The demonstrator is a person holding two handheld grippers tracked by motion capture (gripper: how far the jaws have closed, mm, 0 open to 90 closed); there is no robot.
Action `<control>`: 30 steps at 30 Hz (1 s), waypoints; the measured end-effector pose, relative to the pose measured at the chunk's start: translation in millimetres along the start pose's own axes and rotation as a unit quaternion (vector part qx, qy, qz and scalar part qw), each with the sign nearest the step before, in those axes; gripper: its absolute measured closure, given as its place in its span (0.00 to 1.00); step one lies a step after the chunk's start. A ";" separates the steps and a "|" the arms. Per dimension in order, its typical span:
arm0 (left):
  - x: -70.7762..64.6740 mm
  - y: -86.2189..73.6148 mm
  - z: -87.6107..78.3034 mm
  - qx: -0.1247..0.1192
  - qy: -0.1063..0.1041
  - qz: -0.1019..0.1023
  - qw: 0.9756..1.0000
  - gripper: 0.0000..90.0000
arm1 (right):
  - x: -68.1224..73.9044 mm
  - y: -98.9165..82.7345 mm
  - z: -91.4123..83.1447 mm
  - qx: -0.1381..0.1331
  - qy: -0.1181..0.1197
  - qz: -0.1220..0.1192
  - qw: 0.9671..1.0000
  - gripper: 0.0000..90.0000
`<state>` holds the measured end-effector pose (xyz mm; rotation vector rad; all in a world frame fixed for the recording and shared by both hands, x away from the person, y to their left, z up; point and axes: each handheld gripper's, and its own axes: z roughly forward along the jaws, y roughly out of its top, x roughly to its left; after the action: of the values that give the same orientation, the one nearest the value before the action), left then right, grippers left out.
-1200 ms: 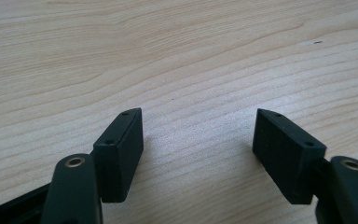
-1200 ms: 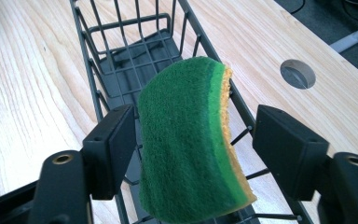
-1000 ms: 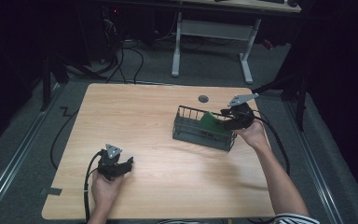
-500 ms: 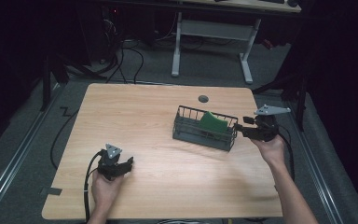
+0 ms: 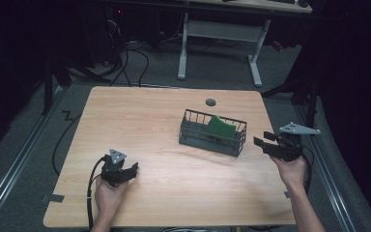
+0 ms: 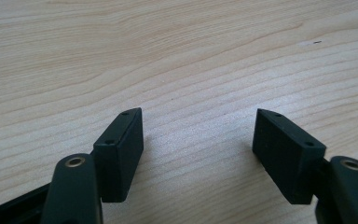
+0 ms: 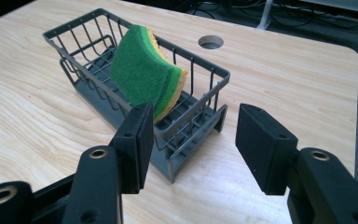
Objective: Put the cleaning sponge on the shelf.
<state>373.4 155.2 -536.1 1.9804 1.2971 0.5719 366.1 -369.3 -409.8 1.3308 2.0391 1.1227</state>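
A dark grey wire basket stands right of the table's middle. A green and yellow sponge leans tilted inside it, against the far wall. My right gripper hovers just off the basket's right end, open and empty, near the table's right edge. My left gripper rests low over bare wood at the front left, open with nothing between its jaws.
The wooden table has a round cable hole behind the basket. A black cable trails from the left gripper off the front edge. A white desk frame and cables lie on the floor beyond.
My right gripper has let go of the sponge in the basket, pulled back to the right past the basket's end and lowered. The left gripper stayed put.
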 end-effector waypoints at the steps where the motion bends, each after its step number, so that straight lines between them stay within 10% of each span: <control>1: 0.0 0.0 0.0 0.000 0.000 0.000 1.000 0.38 | 0.7 -2.4 -2.1 -0.001 -0.002 0.003 1.000 0.52; 30: -0.2 -0.1 -0.1 0.000 0.000 0.000 1.000 0.38 | 25.0 -75.0 -4.5 -0.009 -0.017 0.060 0.998 0.52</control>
<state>373.1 155.1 -536.1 1.9800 1.2984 0.5717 312.4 -363.5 -467.6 1.4688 1.9435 1.1590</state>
